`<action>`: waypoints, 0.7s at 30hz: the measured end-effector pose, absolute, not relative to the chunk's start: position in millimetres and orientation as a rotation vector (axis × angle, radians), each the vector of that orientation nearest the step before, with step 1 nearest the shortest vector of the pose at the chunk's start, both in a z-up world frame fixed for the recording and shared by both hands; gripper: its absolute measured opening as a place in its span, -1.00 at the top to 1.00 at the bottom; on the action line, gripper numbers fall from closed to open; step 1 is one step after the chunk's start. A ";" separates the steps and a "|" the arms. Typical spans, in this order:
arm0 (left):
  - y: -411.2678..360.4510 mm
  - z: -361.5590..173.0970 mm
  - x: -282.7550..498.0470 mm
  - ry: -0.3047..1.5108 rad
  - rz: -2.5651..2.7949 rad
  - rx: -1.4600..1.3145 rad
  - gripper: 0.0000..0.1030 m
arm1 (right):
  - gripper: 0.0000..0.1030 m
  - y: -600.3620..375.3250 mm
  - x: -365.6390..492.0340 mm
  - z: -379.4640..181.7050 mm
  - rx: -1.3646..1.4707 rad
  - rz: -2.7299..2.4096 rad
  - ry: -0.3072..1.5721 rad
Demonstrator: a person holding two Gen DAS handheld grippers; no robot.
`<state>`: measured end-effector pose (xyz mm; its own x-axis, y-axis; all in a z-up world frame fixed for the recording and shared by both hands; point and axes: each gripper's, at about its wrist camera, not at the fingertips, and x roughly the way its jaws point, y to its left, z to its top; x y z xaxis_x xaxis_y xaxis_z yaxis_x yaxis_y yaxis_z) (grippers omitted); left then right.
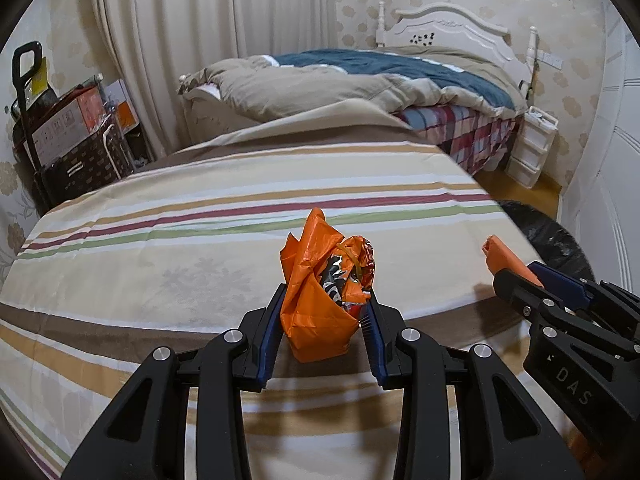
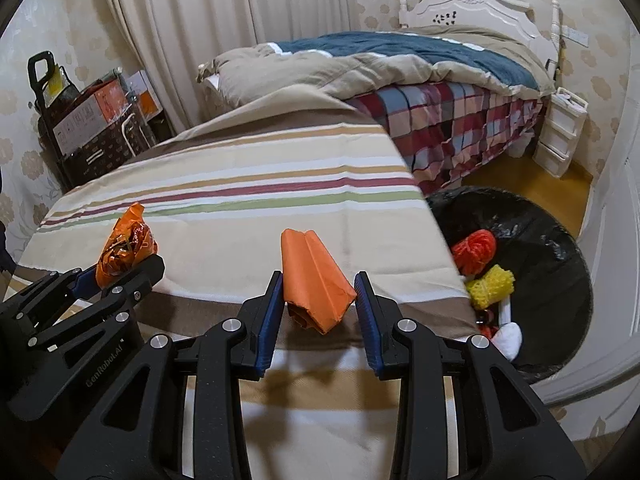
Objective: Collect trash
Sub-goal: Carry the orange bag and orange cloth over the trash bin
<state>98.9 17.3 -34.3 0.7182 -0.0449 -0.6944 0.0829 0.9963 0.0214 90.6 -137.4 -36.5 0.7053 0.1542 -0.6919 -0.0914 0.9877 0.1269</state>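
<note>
The left tool (image 1: 326,312) is clamped on a crumpled orange bag (image 1: 316,300) with a shiny wrapper stuffed in its mouth, held above the front part of the striped counter (image 1: 200,208). The right tool (image 2: 319,300) grips a folded orange paper packet (image 2: 314,280) between its blue pads (image 2: 269,320), nearer the counter's right edge; in the left wrist view that packet (image 1: 506,258) pokes out of the right tool (image 1: 516,276).

Just beside the counter's right edge, on the floor, stands a bin lined with a black bag (image 2: 560,264). Inside lie a red yarn bundle (image 2: 474,250), a yellow yarn bundle (image 2: 492,286) and something white (image 2: 508,338).

A striped cloth covers the counter. Beyond its far edge is a bed (image 2: 400,72) with a tan and blue quilt, plaid skirt and white headboard. Cream curtains (image 2: 224,20) hang behind; stacked boxes (image 2: 96,120) sit at the far left, and a white drawer unit (image 2: 560,136) stands by the bed.
</note>
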 end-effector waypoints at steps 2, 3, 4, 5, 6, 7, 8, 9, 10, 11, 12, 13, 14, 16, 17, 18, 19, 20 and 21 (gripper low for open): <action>10.9 -29.9 95.2 0.749 -0.081 0.053 0.28 | 0.33 -143.7 85.4 -32.6 0.093 0.127 0.761; 8.4 -28.1 93.3 0.742 -0.086 0.054 0.28 | 0.33 -148.3 82.4 -30.0 0.099 0.119 0.752; 4.3 -25.4 91.7 0.731 -0.093 0.055 0.28 | 0.33 -152.1 80.5 -27.7 0.104 0.112 0.744; 0.9 -23.1 90.7 0.723 -0.100 0.056 0.28 | 0.33 -156.2 78.0 -25.8 0.109 0.104 0.736; -4.3 -19.8 89.3 0.712 -0.110 0.060 0.28 | 0.33 -161.9 75.1 -23.2 0.116 0.094 0.727; -7.3 -17.7 88.7 0.705 -0.117 0.062 0.28 | 0.33 -167.1 72.7 -20.9 0.122 0.084 0.718; -10.8 -15.8 88.0 0.699 -0.124 0.064 0.28 | 0.33 -172.6 70.1 -18.5 0.128 0.072 0.709; -16.8 -12.9 87.4 0.689 -0.136 0.068 0.28 | 0.33 -178.0 69.3 -16.9 0.133 0.064 0.702; -20.7 -11.4 87.0 0.684 -0.143 0.071 0.28 | 0.33 -183.6 67.4 -14.9 0.139 0.051 0.694; -24.6 -9.7 86.6 0.678 -0.151 0.074 0.28 | 0.33 -187.2 65.8 -13.7 0.142 0.042 0.689; -29.5 -8.1 86.3 0.672 -0.161 0.078 0.28 | 0.33 -193.4 63.9 -11.9 0.146 0.028 0.680; -36.6 -6.1 85.3 0.665 -0.175 0.081 0.28 | 0.33 -199.7 62.2 -10.4 0.151 0.013 0.672; -40.3 -5.1 85.4 0.662 -0.183 0.083 0.28 | 0.33 -203.8 61.0 -9.5 0.153 0.003 0.668; -51.4 -2.7 85.7 0.651 -0.204 0.091 0.28 | 0.33 -216.2 59.2 -7.5 0.162 -0.025 0.657; -55.5 -1.9 86.2 0.647 -0.213 0.093 0.28 | 0.33 -221.6 59.6 -6.5 0.166 -0.036 0.654; -60.5 -1.0 86.3 0.643 -0.223 0.095 0.28 | 0.33 -228.5 59.5 -6.0 0.172 -0.050 0.649; -65.8 -0.7 86.6 0.640 -0.233 0.099 0.28 | 0.33 -234.9 59.4 -5.6 0.176 -0.065 0.644; -70.2 -0.2 87.4 0.638 -0.241 0.101 0.28 | 0.33 -240.4 59.5 -5.5 0.179 -0.078 0.640; -75.8 0.1 88.5 0.636 -0.250 0.103 0.28 | 0.33 -245.0 59.3 -6.0 0.182 -0.088 0.638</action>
<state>88.5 -75.8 0.1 0.7756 -0.1991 -0.5989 0.2621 0.9649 0.0186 59.3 -245.0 -6.0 0.8003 -0.0251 -0.5991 0.1373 0.9803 0.1422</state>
